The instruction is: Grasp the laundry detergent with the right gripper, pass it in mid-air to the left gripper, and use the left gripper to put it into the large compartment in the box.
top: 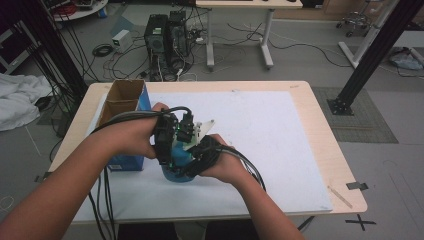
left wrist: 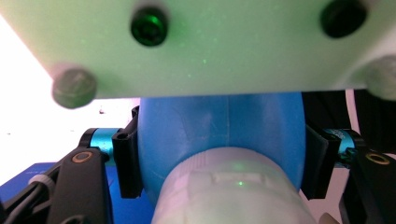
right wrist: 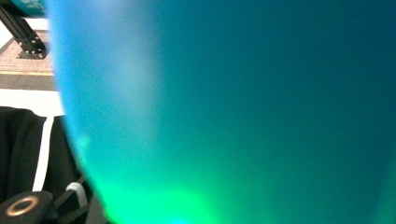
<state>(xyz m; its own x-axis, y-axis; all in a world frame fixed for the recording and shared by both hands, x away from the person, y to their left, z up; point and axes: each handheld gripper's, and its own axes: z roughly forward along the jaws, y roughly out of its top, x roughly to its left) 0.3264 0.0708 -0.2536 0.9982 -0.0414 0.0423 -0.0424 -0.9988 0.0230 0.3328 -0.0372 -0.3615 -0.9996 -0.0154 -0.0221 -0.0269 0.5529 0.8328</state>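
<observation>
A blue bottle (top: 178,171) stands on the white mat near the table's front, between both hands. In the left gripper view the blue bottle (left wrist: 219,126) with its pale cap (left wrist: 229,186) sits between the two black jaws, and my left gripper (left wrist: 219,161) has both pads against the bottle's sides. From above, the left gripper (top: 170,142) comes onto the bottle's top. My right gripper (top: 192,160) holds the bottle's body from the right, and the blurred blue wall (right wrist: 233,112) stands right against its camera. Its pale three-cornered plate (left wrist: 210,46) hangs just above the left jaws.
An open cardboard box in a blue carton (top: 122,102) stands at the mat's left, close to the left forearm. The white mat (top: 270,135) covers most of the wooden table (top: 320,150). Cables trail from both grippers off the front edge.
</observation>
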